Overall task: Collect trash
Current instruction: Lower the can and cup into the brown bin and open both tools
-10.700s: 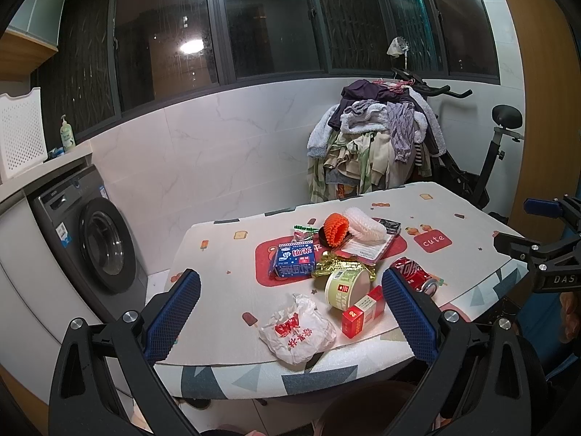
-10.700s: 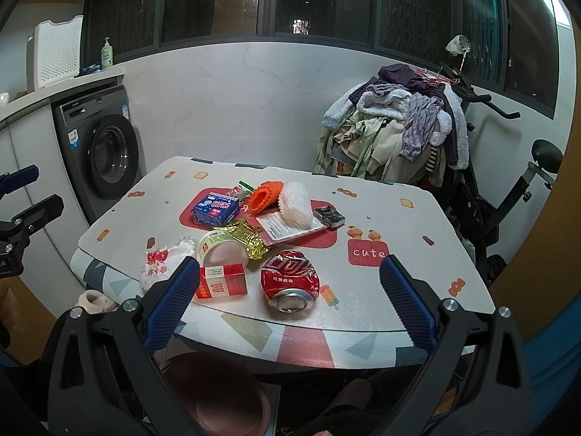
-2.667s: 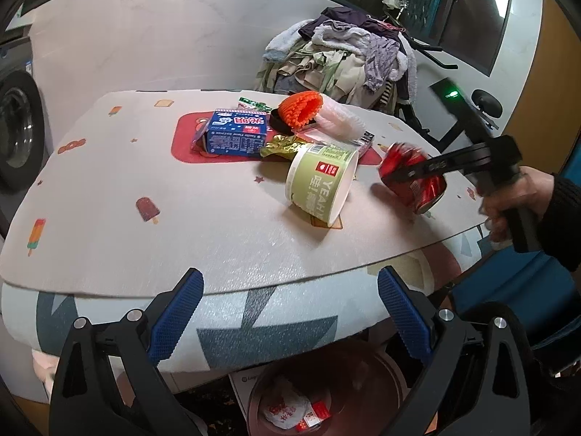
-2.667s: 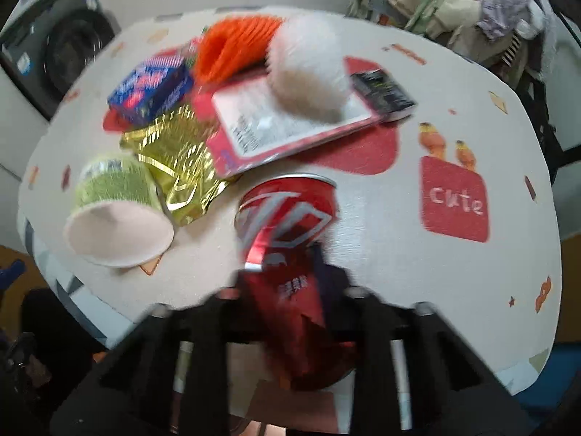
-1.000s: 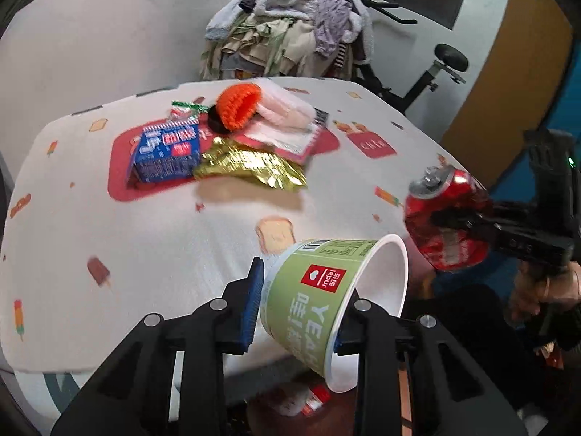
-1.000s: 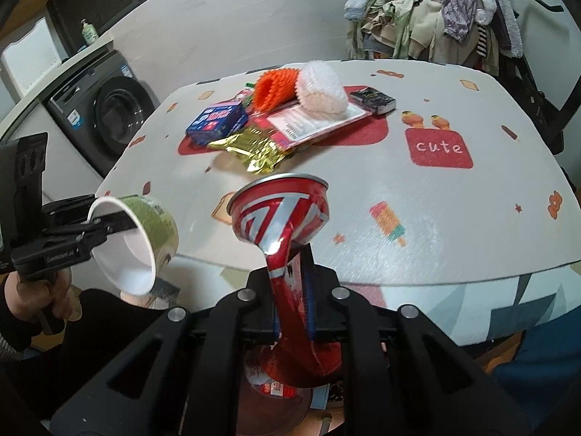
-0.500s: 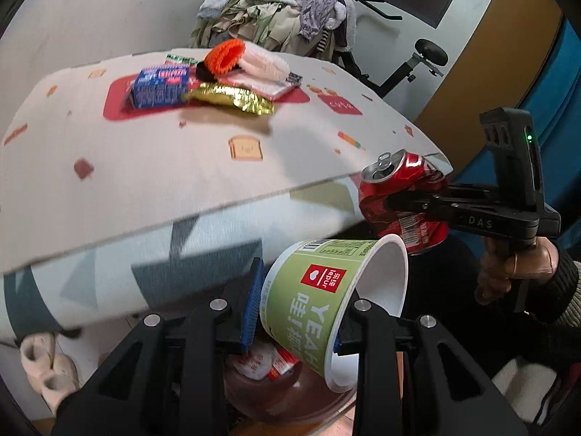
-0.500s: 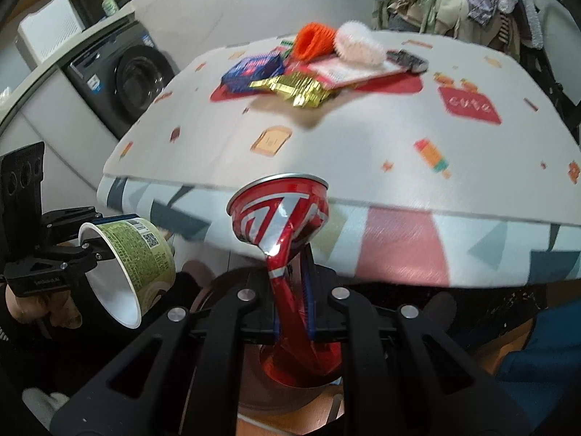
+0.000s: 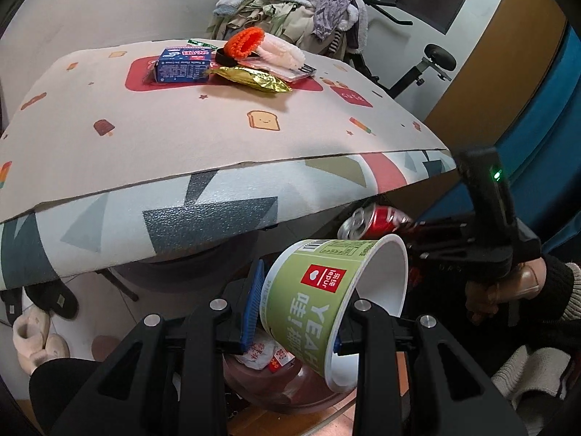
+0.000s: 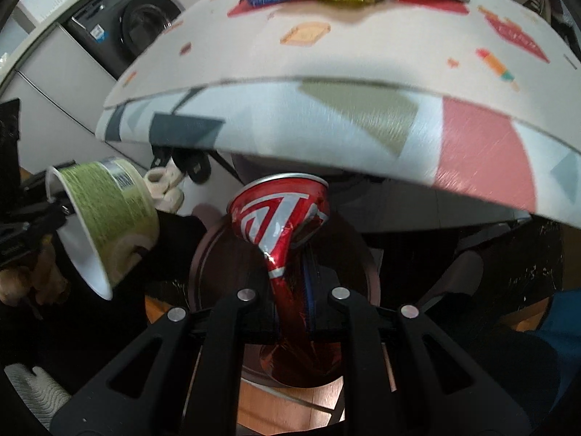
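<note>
My left gripper is shut on a green paper cup, held below the table edge over a dark red trash bin that holds a white bag and a red box. My right gripper is shut on a crushed red can, above the same bin. The can also shows in the left wrist view, just right of the cup. The cup shows at the left of the right wrist view. A blue box, a gold wrapper and an orange and white item lie on the table.
The table with its patterned cloth overhangs the bin. Slippers lie on the floor at the left. A washing machine stands behind the table. A clothes pile on an exercise bike stands at the back.
Both grippers have dropped from table height to below the table edge, carrying the cup and the can over the bin.
</note>
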The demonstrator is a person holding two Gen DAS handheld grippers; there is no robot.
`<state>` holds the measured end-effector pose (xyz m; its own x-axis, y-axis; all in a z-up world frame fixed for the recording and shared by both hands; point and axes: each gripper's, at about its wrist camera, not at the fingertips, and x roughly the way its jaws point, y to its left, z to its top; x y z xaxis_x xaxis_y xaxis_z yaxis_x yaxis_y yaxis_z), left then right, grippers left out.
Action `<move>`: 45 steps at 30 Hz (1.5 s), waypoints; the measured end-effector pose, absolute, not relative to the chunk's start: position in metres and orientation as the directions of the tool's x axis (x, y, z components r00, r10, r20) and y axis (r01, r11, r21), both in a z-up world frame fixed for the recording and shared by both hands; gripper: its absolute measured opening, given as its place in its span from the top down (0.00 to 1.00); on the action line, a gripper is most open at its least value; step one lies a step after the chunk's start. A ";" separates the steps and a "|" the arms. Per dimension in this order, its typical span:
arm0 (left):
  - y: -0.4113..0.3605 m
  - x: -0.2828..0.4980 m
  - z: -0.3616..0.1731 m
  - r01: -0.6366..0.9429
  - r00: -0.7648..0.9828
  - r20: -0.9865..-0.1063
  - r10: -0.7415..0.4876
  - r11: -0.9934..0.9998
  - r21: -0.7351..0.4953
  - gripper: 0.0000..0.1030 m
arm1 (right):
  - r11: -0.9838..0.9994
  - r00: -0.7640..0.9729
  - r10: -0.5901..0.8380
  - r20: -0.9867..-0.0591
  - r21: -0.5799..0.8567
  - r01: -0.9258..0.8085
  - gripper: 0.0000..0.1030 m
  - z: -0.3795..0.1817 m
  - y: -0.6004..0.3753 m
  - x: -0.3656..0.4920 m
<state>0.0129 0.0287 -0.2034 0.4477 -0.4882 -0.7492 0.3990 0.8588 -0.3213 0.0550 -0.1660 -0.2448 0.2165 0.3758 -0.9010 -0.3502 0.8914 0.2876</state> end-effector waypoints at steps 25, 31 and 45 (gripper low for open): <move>0.008 0.015 -0.217 0.431 0.409 -0.791 -0.455 0.860 -0.273 0.71 | 0.919 0.506 0.297 -0.810 0.099 -0.381 0.07 -0.193 -0.205 0.057; -0.001 0.021 -0.225 0.436 0.384 -0.805 -0.452 0.858 -0.273 0.71 | 0.923 0.568 0.330 -0.754 0.131 -0.361 0.06 -0.189 -0.224 0.049; -0.002 0.017 -0.219 0.421 0.439 -0.801 -0.407 0.881 -0.217 0.28 | 0.925 0.558 0.345 -0.755 0.173 -0.339 0.06 -0.197 -0.224 0.053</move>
<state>0.0171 -0.0024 -0.2194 0.4390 -0.4072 -0.8009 0.4210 0.8807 -0.2170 0.0529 -0.2239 -0.1968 0.5577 0.3455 -0.7547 -0.3393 0.9247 0.1725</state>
